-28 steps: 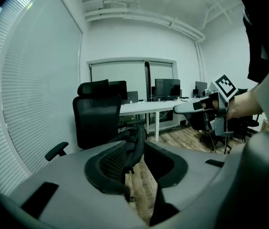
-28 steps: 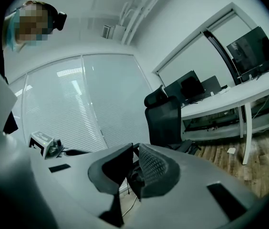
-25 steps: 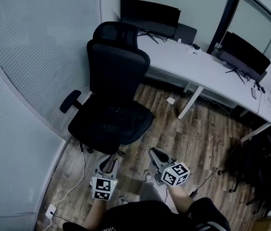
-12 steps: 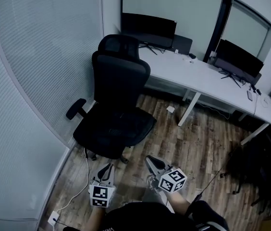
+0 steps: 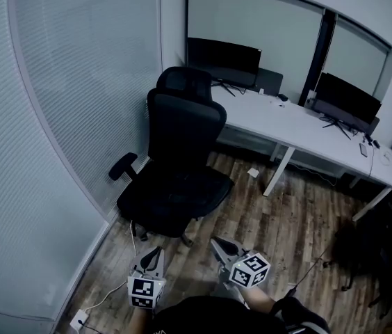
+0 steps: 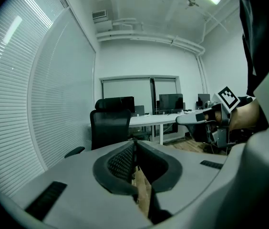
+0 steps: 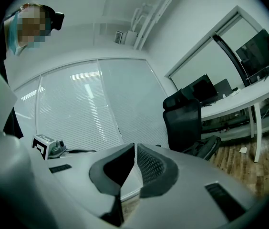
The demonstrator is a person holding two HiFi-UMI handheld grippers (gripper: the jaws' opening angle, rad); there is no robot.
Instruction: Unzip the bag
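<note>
Two hand-held grippers low in the head view, neither gripping anything.

Far left, 9 to 11 o'clock: slatted blinds filling that whole side. At 8 o'clock, a white socket block on the wood floor.

At 7 o'clock: left gripper, marker cube nearest the person, pointing toward 12. Jaws clenched pad to pad, having just been closing, with nothing between them.

Straight ahead at 12 o'clock, well apart from both grippers: black office chair, seat toward the person, backrest toward the desk. Bag apparently lying as a dark bundle on that seat. Best seen in the right gripper view, at 3 o'clock from the jaws. Zip too small to make out.

At 5 o'clock in the head view: right gripper, angled toward 11. Likewise clenched and empty, jaws just been closing.

From 1 to 3 o'clock: long white desk along the windows, carrying dark monitors.

At 4 o'clock, by the desk's right end: dark heap on the floor, too dim to identify.
</note>
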